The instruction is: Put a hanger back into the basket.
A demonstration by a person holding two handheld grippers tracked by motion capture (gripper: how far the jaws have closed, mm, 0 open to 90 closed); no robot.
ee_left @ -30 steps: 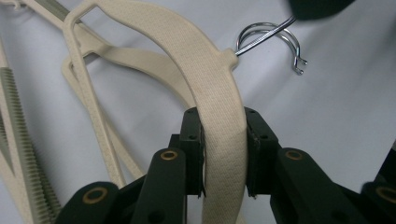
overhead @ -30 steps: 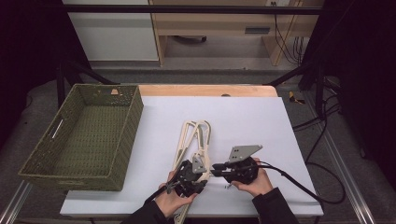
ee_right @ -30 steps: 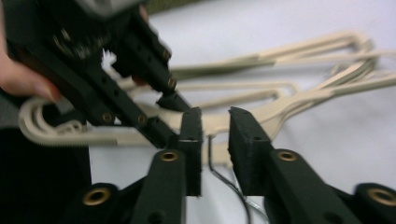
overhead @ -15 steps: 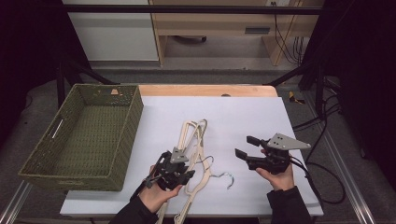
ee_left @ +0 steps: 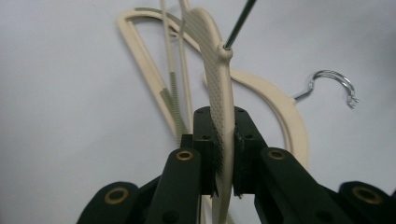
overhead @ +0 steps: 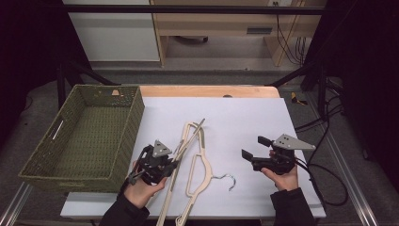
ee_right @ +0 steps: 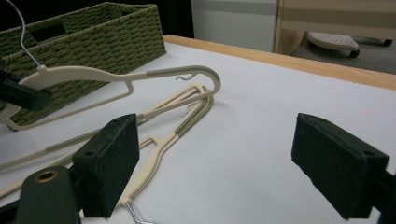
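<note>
The left gripper (overhead: 160, 165) is clamped tight on a cream hanger (ee_left: 219, 107), holding it up on its edge just beside the green basket (overhead: 89, 136). Another hanger (overhead: 200, 172) lies flat on the white table (overhead: 249, 117). The right gripper (overhead: 256, 148) has just been opening; its jaws stand wide apart with nothing between them, well away from both hangers.

words: none to read | labels: none | brands: none | numbers: 0 | signs: none
</note>
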